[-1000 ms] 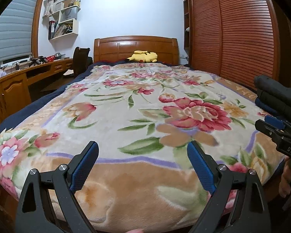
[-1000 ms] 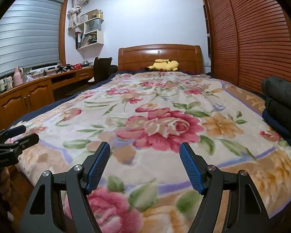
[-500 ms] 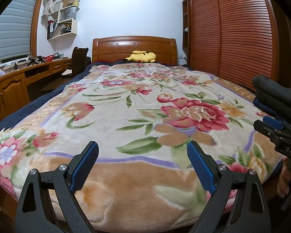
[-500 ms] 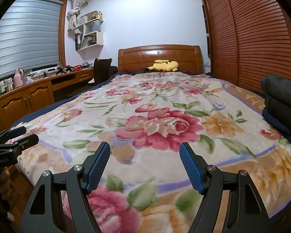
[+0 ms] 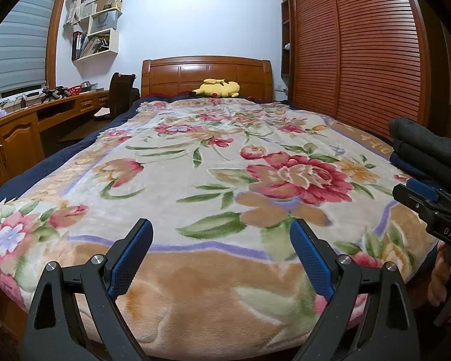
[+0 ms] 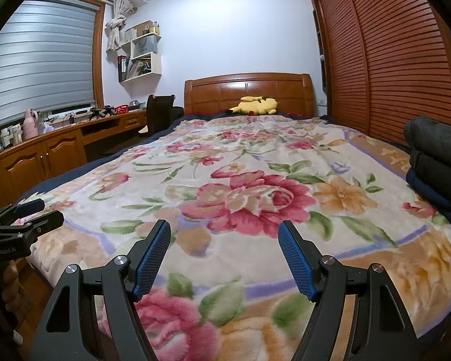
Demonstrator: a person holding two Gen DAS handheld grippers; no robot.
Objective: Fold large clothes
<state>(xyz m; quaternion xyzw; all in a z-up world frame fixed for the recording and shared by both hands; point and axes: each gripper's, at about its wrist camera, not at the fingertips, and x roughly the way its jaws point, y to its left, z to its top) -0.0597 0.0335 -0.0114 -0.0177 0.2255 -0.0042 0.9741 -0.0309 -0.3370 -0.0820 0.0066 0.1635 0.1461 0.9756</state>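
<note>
A stack of folded dark clothes [image 5: 427, 153] lies on the right edge of the bed; it also shows in the right wrist view [image 6: 436, 156]. My left gripper [image 5: 221, 249] is open and empty above the foot of the floral blanket [image 5: 225, 156]. My right gripper [image 6: 224, 249] is open and empty, also over the blanket's foot [image 6: 240, 180]. Each gripper shows in the other's view: the right one at the right edge [image 5: 430, 207], the left one at the left edge [image 6: 24, 222].
A yellow plush toy [image 5: 218, 87] lies by the wooden headboard [image 5: 206, 73]. A desk with cupboards [image 6: 45, 150] and a chair [image 6: 159, 114] run along the left. Slatted wardrobe doors [image 6: 391, 75] line the right wall.
Both views shift only slightly; the left wrist view has drifted a little to the right. Both grippers stay open and empty.
</note>
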